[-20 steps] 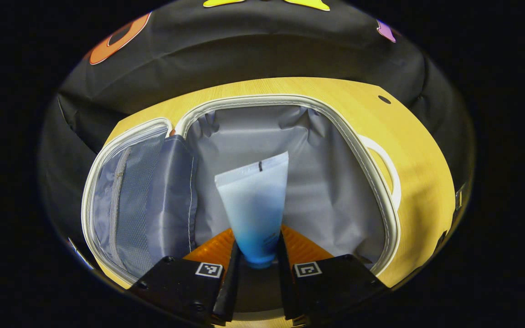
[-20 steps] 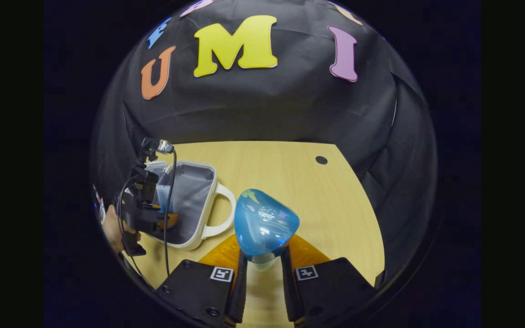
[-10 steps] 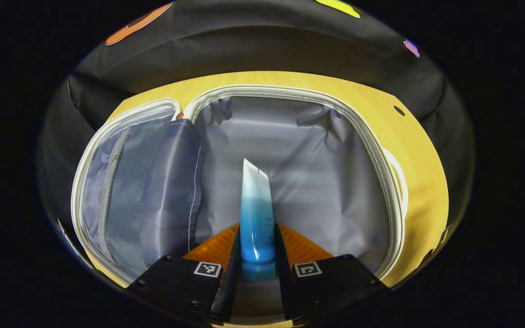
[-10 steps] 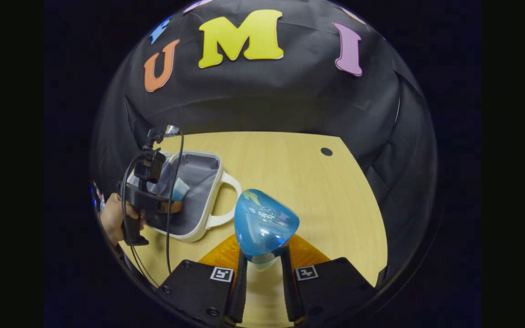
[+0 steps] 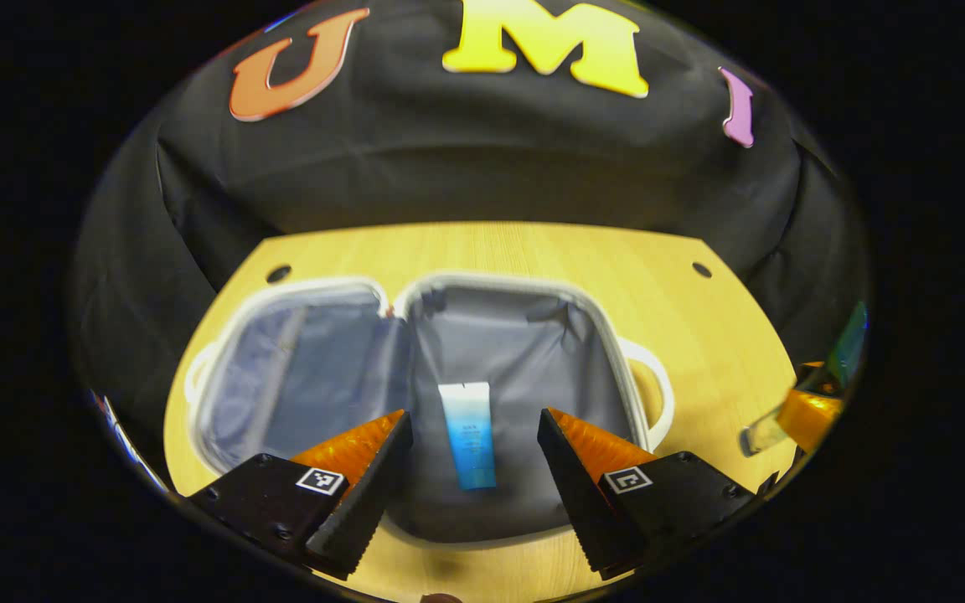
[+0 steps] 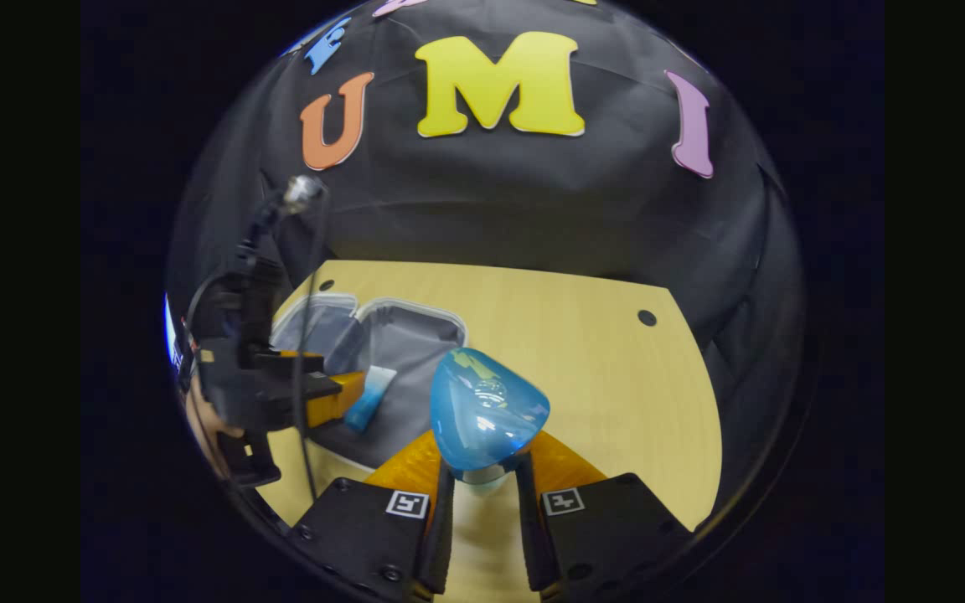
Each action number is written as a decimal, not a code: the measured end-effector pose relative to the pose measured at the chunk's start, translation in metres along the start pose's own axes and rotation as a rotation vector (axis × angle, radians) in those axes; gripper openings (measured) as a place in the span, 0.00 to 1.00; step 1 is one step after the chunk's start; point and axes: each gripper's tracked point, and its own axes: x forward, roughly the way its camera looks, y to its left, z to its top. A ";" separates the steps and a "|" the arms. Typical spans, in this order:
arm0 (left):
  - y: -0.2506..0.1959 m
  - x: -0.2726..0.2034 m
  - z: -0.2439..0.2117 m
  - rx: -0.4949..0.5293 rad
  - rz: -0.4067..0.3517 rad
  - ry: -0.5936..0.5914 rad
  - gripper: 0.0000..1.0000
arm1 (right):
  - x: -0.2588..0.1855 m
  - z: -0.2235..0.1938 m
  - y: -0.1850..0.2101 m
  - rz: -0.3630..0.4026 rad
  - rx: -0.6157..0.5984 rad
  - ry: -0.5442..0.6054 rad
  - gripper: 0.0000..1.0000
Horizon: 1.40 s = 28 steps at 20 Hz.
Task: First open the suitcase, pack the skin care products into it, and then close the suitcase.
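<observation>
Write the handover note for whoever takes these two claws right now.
Left claw: open, holding nothing, above the suitcase.
Right claw: shut on the blue bottle, held over the table beside the suitcase.
Suitcase: open flat on the table, white-and-blue tube lying in its right half.
Done: suitcase opened, tube packed.
Left: put the blue bottle in, then close the suitcase.

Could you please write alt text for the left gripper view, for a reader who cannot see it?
A blue-and-white tube lies flat on the grey lining of an open suitcase on a wooden table, with the left gripper open above it. The suitcase's mesh-lined lid lies open to the left.
</observation>
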 end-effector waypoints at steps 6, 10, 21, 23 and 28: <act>0.051 -0.107 0.054 0.060 0.091 -0.289 0.96 | 0.067 0.000 0.070 0.085 -0.058 0.041 0.33; 0.070 -0.158 0.072 0.002 0.112 -0.403 0.96 | 0.102 -0.040 0.101 0.102 -0.063 0.147 0.33; 0.112 -0.222 0.117 -0.004 0.192 -0.575 0.96 | 0.131 -0.064 0.104 0.062 0.066 0.253 0.33; 0.115 -0.221 0.110 -0.021 0.191 -0.558 0.96 | 0.142 -0.060 0.105 0.046 0.092 0.259 0.33; 0.136 -0.217 0.087 -0.054 0.217 -0.506 0.96 | 0.172 -0.066 0.103 -0.005 0.171 0.339 0.33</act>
